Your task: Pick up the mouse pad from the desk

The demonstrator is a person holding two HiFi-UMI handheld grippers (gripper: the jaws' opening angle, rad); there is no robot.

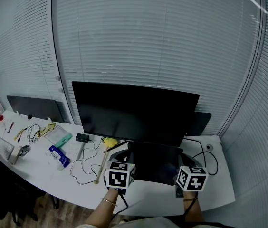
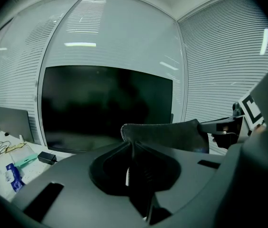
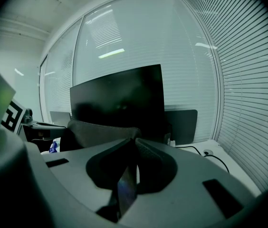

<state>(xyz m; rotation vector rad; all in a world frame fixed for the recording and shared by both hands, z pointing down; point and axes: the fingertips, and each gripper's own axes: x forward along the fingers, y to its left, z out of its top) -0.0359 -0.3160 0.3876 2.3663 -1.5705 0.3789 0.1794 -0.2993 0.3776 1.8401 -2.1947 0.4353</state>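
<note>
Desk (image 1: 210, 184): white, curved front edge, set against a wall of closed blinds (image 1: 148, 37). Monitor (image 1: 134, 110): large, dark, stands at the back edge near the centre; a lower dark panel (image 1: 34, 107) stands at the back-left corner. Mouse pad (image 1: 155, 165): dark, rectangular, in front of the monitor's lower edge, over the desk's front edge right of centre, spanning between the two grippers; whether its far side touches the desk cannot be told. Left gripper (image 2: 133, 148): jaws narrow, clamped on the pad's left near corner; in the left gripper view the stitched edge stands up above the jaws. Right gripper (image 3: 133, 146): jaws narrow, clamped on the pad's right near corner, with the pad sagging away towards the other gripper. Black cable (image 1: 205, 158): loops by the right edge, just beside the pad. Thin cables (image 1: 84, 167): loop left of centre, beside a wooden stick (image 1: 100, 167). Teal object (image 1: 62, 139), blue packet (image 1: 59, 156), black adapter (image 1: 82, 137): spread over the left half.
</note>
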